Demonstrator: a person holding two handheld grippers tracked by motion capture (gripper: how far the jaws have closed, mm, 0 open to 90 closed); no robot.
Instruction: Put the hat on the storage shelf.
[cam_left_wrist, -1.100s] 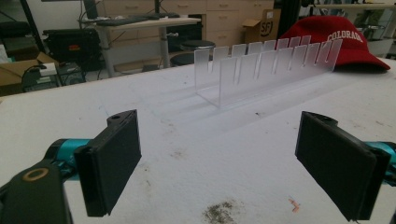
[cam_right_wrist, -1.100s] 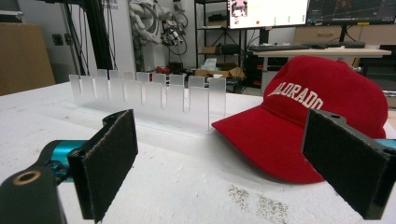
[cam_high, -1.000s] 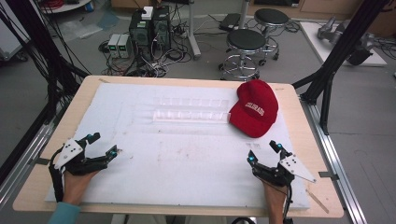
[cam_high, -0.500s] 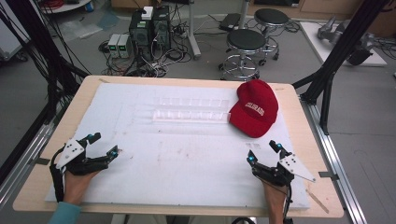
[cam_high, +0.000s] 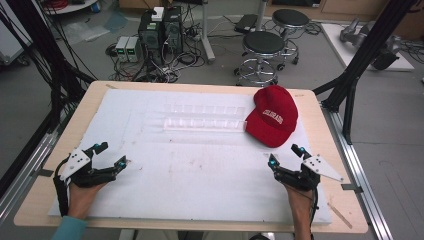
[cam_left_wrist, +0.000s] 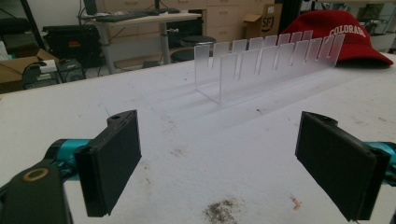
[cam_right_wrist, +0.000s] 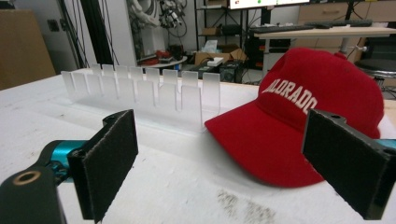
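The red cap (cam_high: 274, 121) lies in the upper right of the high view, crown up, its brim toward the lower right, and its left edge touches or all but touches the right end of the clear slotted rack (cam_high: 202, 116). In the right gripper view the cap (cam_right_wrist: 308, 126) sits right of centre with the brim spread flat toward us. We judge it light and soft: the crown would likely cave under a pinch, while the brim looks stiffer and thin enough to slip between pads, so the brim edge is where we would take hold. The cloth should give decent friction and nothing about it looks fragile. The rack, by contrast, looks rigid, smooth and easy to nudge, so we would keep clear of it when lifting.

Our right gripper (cam_high: 285, 156) rests at the lower right of the high view, just below the cap, jaws spread wide with nothing between them. Our left gripper (cam_high: 111, 155) sits at the lower left, well apart from the cap, likewise gaping and empty; in the left gripper view the rack (cam_left_wrist: 268, 60) stands ahead with the cap (cam_left_wrist: 345, 39) behind it at upper right.

The table (cam_high: 55, 197) carries a white mat (cam_high: 200, 175), scuffed and stained in places. Beyond it, at the top of the high view, are stools (cam_high: 266, 47), computer boxes (cam_high: 160, 30) and tangled cables on a grey floor
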